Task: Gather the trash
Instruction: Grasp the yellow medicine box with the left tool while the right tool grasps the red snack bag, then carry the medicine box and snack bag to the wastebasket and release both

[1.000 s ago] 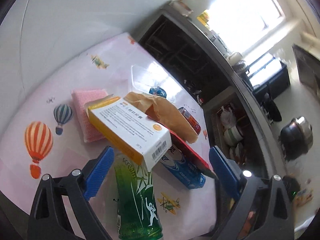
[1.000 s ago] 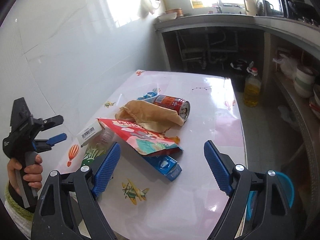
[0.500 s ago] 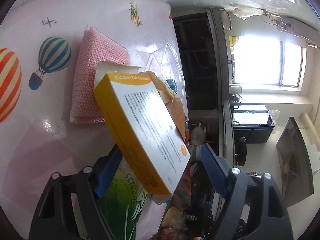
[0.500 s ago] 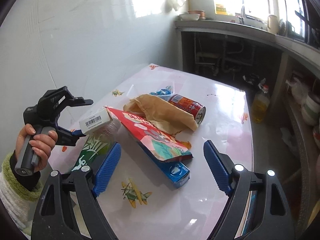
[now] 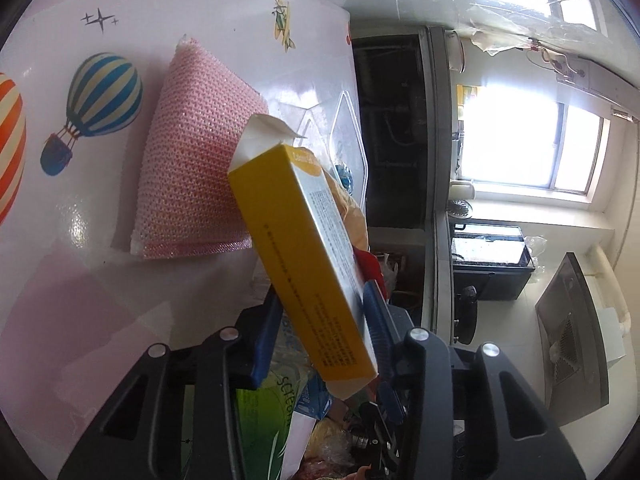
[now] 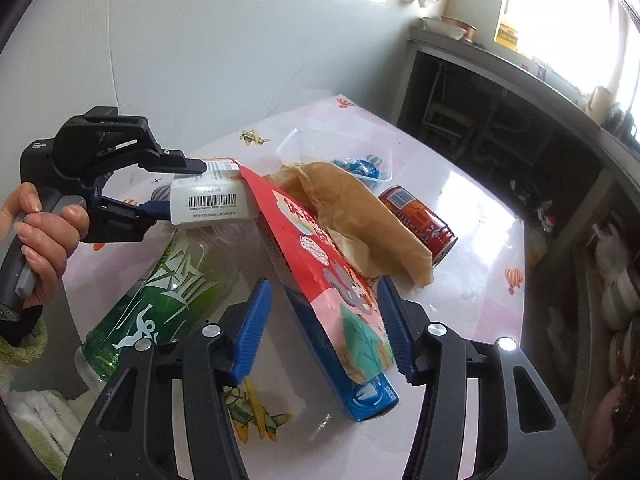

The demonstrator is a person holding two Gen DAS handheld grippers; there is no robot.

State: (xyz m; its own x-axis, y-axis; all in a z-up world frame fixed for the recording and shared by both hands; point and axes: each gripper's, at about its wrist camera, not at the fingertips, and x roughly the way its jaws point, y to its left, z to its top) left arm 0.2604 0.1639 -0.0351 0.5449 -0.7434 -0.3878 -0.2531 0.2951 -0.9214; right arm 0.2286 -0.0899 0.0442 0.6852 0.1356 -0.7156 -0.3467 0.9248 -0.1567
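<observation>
My left gripper [image 5: 324,328] is shut on a yellow and white carton box [image 5: 300,256] and holds it above the table; the box also shows in the right wrist view [image 6: 212,202], clamped in the left gripper [image 6: 176,188]. My right gripper [image 6: 326,320] is open, its fingers on either side of a red snack bag [image 6: 320,256] that lies over a blue toothpaste box [image 6: 360,392]. A green plastic bottle [image 6: 160,300] lies at the left. A brown paper bag [image 6: 352,208] and a red can [image 6: 420,220] lie behind.
A pink scouring cloth [image 5: 192,176] lies on the pink patterned table [image 5: 80,240]. A clear plastic tray [image 6: 332,152] with blue wrappers sits at the back. A dark counter with shelves [image 6: 520,120] stands beyond the table's far right edge.
My left gripper closed on the carton box and lifted it, rolling sideways. My right gripper moved forward and narrowed around the red snack bag.
</observation>
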